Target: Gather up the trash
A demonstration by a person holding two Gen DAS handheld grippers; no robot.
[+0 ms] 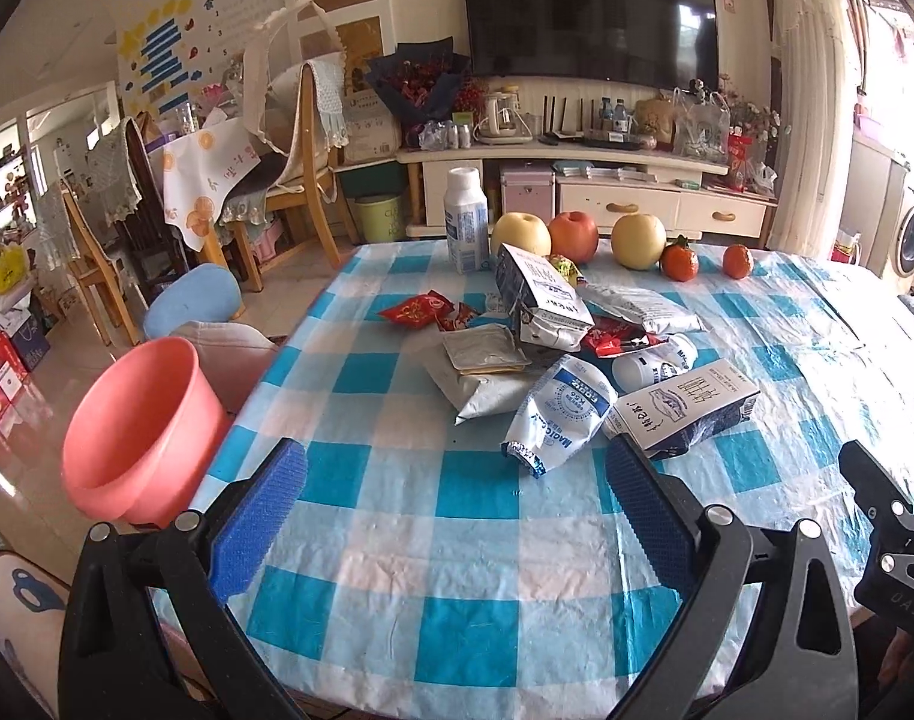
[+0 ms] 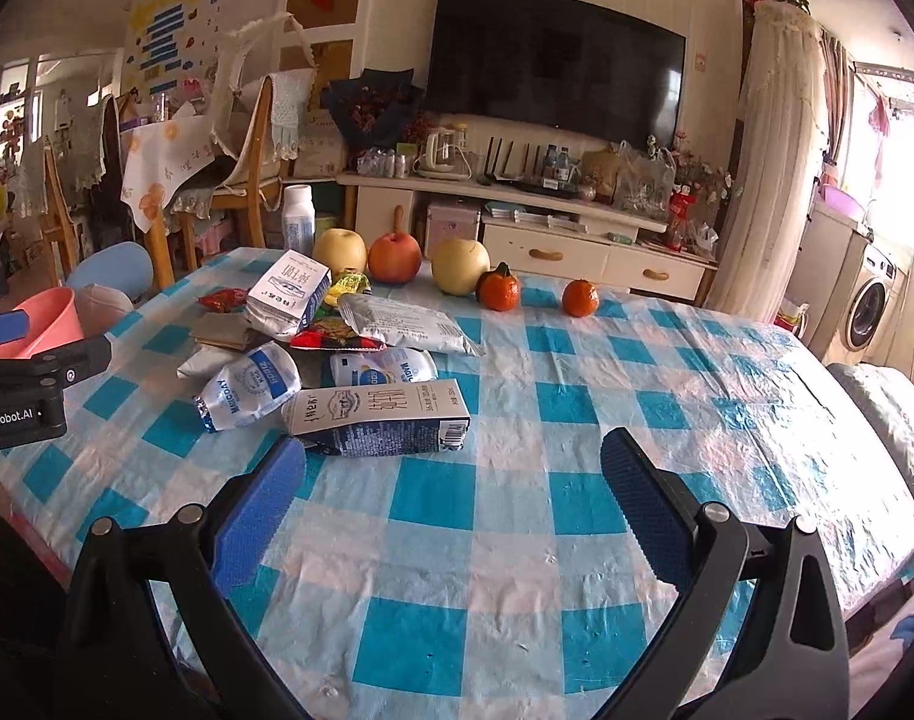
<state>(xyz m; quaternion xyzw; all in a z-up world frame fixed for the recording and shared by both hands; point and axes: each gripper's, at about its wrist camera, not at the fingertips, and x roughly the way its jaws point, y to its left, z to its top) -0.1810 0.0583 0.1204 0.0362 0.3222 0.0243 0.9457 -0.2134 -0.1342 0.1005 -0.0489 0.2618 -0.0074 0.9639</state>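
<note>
- The left gripper (image 1: 454, 489), with blue ribbed pads, stands wide apart at the bottom of the frame.
- Crumpled white-blue milk cartons and pouches (image 1: 568, 369) lie in the centre.
- A pink plastic bucket (image 1: 142, 429) is at the left.

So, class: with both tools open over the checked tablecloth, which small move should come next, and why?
Probably ease the right tool forward onto the flattened white-and-blue milk carton. It lies nearest that tool, both tools are empty, and the pink plastic bin waits beside the table's left edge.

Home living room, wall television (image 1: 589, 12), drawer cabinet (image 1: 661, 207), washing machine (image 2: 871, 312)
</note>
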